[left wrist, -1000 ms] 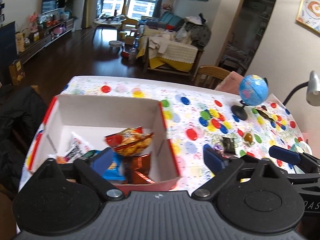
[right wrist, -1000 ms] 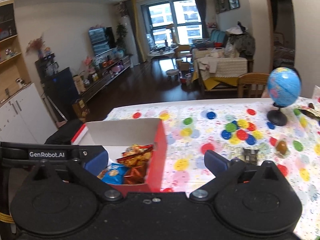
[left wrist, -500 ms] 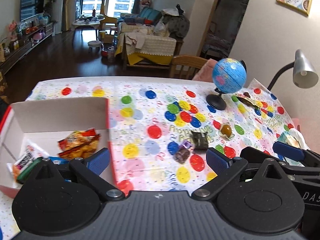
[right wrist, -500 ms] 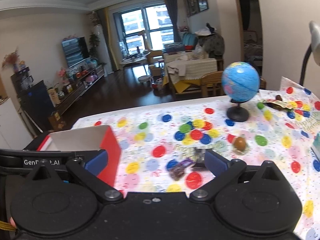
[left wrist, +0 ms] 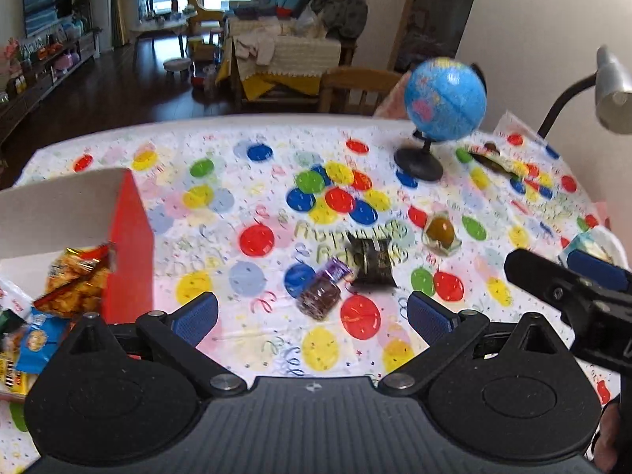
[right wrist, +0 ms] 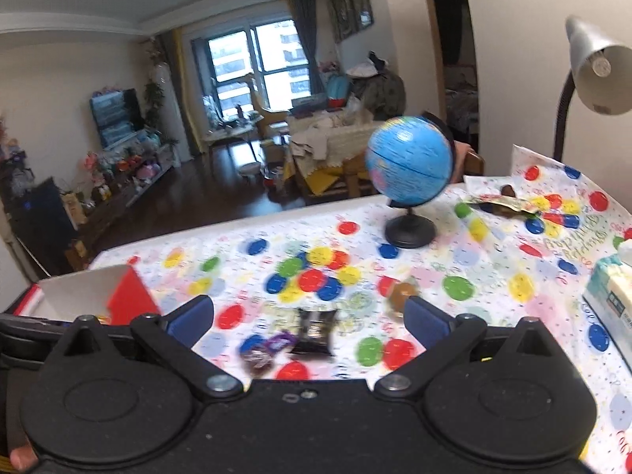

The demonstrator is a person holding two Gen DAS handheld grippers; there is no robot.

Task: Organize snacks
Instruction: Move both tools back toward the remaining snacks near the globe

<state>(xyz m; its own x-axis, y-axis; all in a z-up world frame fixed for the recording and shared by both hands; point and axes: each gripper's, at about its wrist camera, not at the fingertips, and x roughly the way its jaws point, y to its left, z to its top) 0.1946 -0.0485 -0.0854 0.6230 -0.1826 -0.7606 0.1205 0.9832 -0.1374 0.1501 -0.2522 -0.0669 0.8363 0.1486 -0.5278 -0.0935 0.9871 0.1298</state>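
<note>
Little can be read. The tablecloth (left wrist: 245, 213) carries pale yellow-green printed lettering (left wrist: 351, 237) among its coloured balloons, too blurred to make out. The same kind of lettering (right wrist: 572, 243) shows near the far right corner in the right wrist view, also unreadable. Print on the snack packets (left wrist: 75, 280) in the box (left wrist: 130, 237) is illegible.

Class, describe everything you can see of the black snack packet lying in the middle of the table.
The black snack packet is a small, roughly square pouch of glossy wrapping with crimped ends and pale print too blurred to read. It lies flat on the balloon-patterned tablecloth, unopened as far as can be seen. A purple-wrapped sweet lies right beside it, perhaps touching. Neither gripper touches it.
</note>
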